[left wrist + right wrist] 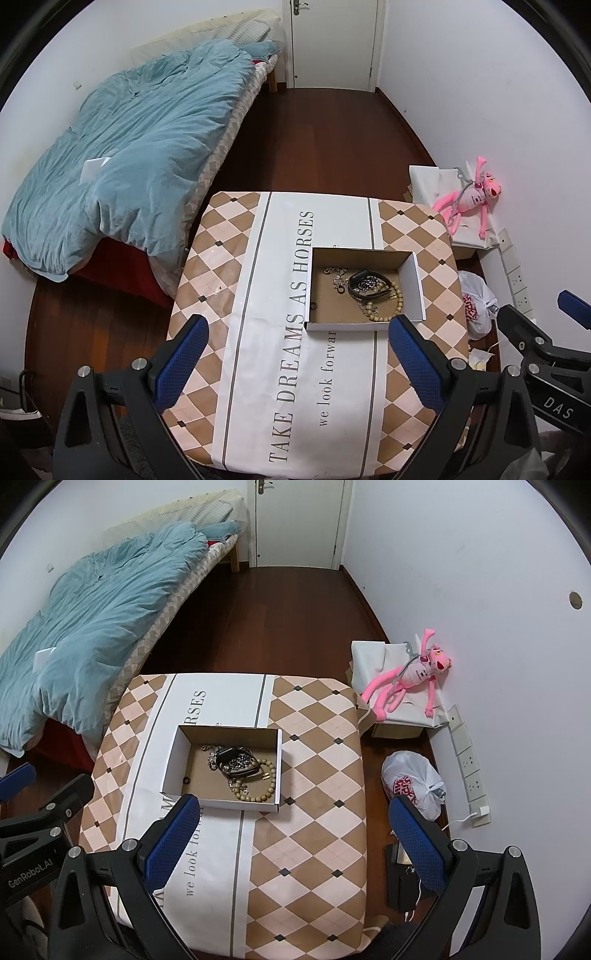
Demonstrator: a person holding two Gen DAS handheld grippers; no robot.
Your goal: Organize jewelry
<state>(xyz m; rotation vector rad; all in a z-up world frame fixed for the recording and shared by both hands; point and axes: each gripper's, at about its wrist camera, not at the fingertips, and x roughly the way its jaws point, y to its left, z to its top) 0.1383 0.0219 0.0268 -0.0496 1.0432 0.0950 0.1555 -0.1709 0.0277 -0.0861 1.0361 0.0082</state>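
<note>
A shallow cardboard box [412, 284] [173, 757] rests on the table with a checked cloth [229, 258] [317, 775]. Inside lie a wooden bead bracelet [397, 301] [267, 788], a black strap [360, 278] [236, 771], a silver chain [338, 278] [210, 755] and a small dark ring [314, 306] [187, 780]. My left gripper [297, 350] hangs open above the table, just in front of the box. My right gripper [295, 829] is open too, near the box's right front corner. Neither holds anything.
A bed with a blue duvet [122, 158] [81, 627] runs along the left. At the right wall are a pink plush toy [469, 199] [410, 679] on a covered box, a white plastic bag [476, 302] [413, 782] and a power strip [469, 768]. A closed door [332, 40] is at the back.
</note>
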